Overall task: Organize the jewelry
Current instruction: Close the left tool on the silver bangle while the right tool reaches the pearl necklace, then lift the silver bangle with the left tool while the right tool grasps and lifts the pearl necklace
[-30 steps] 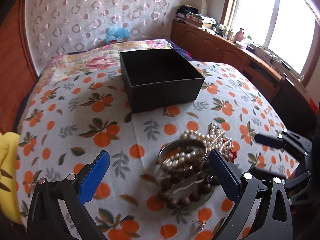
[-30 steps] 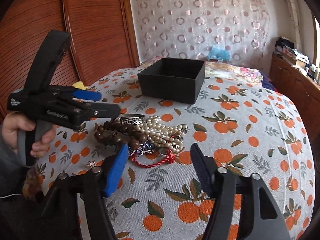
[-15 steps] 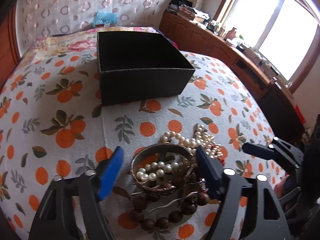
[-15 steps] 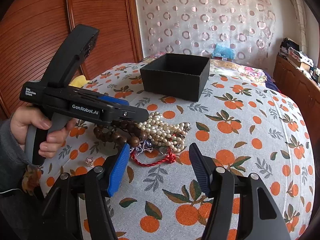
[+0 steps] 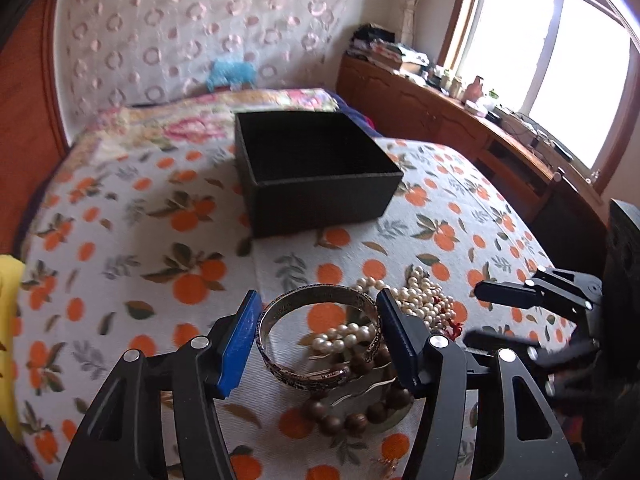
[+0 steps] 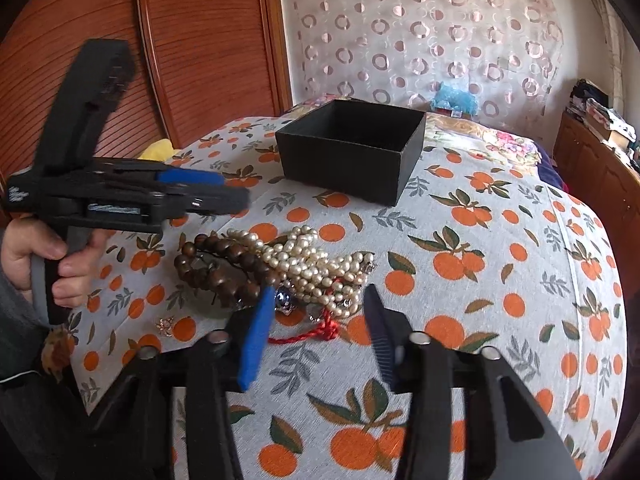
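Left tool [image 5: 318, 334] has been closing, pads now gripping silver bangle [image 5: 316, 340] over jewelry pile [image 6: 280, 268] on bed [image 6: 480, 280]. Right tool [image 6: 316, 336] closing, jaws apart, red cord [image 6: 316, 332] between, ungripped. Black box [image 5: 316, 172] beyond.

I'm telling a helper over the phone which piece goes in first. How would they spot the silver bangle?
On the orange-print bedspread, in front of the black box, lies a heap of jewelry. The silver bangle is at its near-left edge, between the left gripper's pads. It is the only rigid engraved metal hoop; the others are strung pearls and brown wooden beads.
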The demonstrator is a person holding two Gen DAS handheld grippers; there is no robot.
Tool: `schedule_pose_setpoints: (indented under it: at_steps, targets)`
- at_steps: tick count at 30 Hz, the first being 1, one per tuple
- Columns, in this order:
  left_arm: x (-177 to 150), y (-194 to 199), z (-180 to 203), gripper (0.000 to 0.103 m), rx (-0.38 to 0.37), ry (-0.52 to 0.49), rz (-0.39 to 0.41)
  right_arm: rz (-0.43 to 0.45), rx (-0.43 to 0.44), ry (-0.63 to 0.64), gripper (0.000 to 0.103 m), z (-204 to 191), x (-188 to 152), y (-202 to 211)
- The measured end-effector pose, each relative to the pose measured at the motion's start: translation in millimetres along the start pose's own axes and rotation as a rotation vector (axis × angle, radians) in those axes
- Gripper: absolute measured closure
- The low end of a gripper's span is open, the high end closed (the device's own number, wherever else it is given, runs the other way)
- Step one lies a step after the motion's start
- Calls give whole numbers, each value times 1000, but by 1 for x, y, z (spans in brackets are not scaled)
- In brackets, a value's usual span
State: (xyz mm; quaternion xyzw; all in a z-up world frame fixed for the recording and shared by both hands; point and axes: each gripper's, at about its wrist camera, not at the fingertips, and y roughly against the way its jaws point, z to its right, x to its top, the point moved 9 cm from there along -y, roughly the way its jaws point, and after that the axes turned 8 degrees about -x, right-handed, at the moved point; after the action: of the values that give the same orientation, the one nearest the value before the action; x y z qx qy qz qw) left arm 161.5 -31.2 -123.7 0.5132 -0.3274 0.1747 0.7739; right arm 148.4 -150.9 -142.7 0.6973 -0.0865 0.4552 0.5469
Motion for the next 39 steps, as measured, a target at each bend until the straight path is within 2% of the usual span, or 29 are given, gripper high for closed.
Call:
schedule_pose_setpoints:
  at_steps: [5,8,19,22,23,28,39]
  targets:
    - [-4,14,-4,46,23,6,40,-29,17,18,60,2,8,-14]
    - [-8,17,-4,46,27,-1,42,-63,25,37,60,-1,7,-27]
    - [-16,15,-7,46,16,10,42,-91,99,19,61,-7,21,-45]
    - [-17,15,-7,46,18,11,42,-91,132,7,76,-8,20,-44]
    - [-17,15,-7,46,19,12,43,-89,140,3,85,-9,20,-43]
    - [-20,15,-9,46,19,17,45,-76,109,12,98,-7,20,-42]
    - [-19,18,-9,46,23,13,54,9,62,3,98,13,42,-15]
